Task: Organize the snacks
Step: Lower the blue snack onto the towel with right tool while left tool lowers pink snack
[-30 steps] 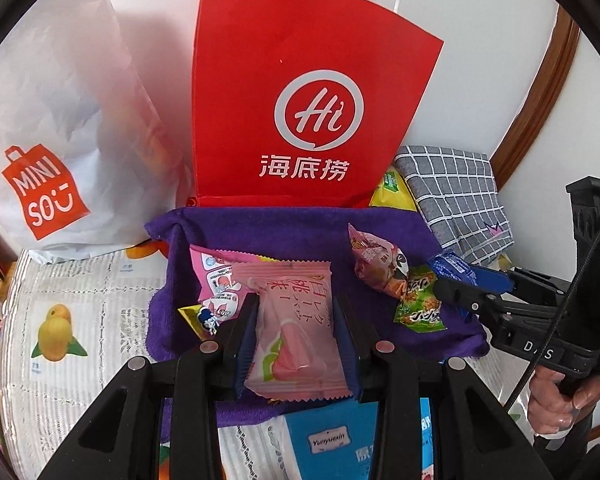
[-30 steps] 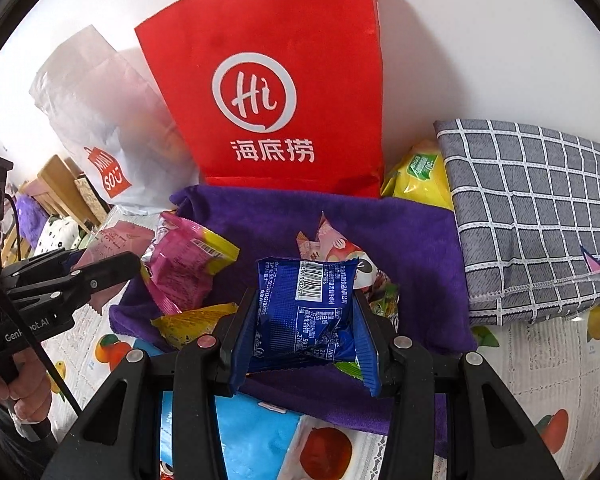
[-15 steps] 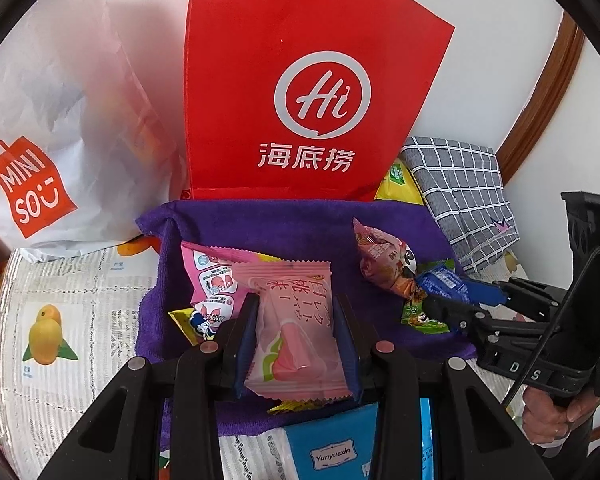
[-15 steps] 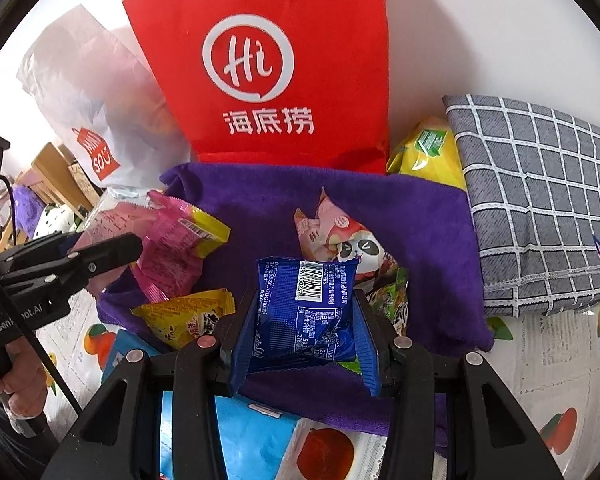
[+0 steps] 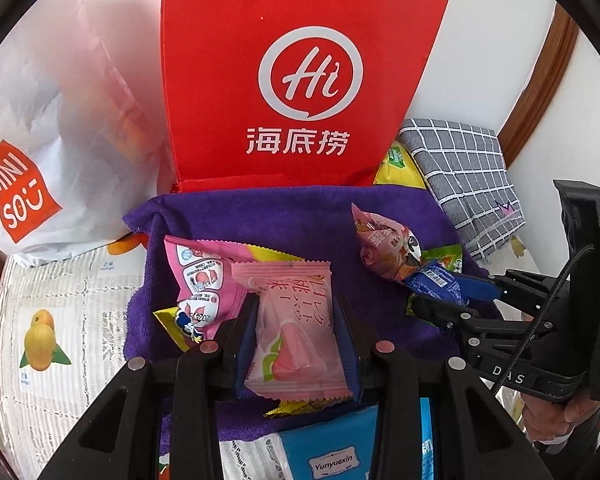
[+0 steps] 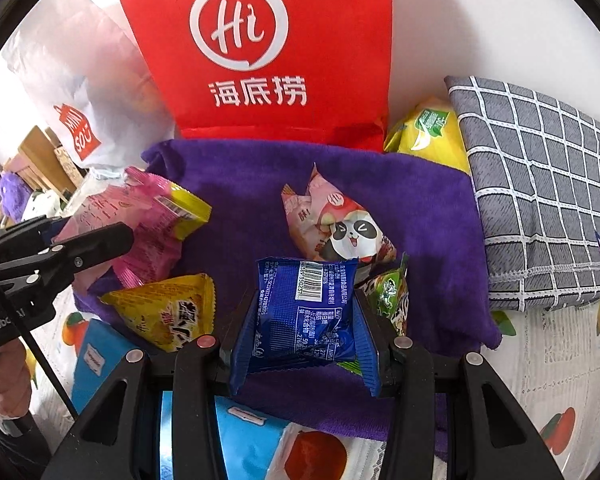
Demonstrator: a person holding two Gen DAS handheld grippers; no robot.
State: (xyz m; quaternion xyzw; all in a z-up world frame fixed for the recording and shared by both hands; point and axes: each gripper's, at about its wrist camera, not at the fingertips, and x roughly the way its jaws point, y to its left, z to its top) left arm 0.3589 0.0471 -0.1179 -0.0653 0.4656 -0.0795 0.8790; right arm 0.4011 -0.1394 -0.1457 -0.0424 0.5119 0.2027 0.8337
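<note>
White wall [image 6: 480, 20] behind; curved wooden trim [image 5: 540, 80] at right; fruit-print tablecloth [image 5: 60, 300]; bright even light.

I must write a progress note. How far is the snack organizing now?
Done: nothing looks sorted yet. In hand: the left gripper holds a pink snack packet, the right gripper a blue snack packet. Left: the panda packet, yellow packet and others lie loose on the purple towel.

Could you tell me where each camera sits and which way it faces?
Left wrist: on the left gripper, angled down at the purple cloth; it grips a pink packet; right gripper and hand show.
Right wrist: on the right gripper, same tilt; it grips a blue packet; left gripper shows.
Shared: red bag, cloth, panda packet.
</note>
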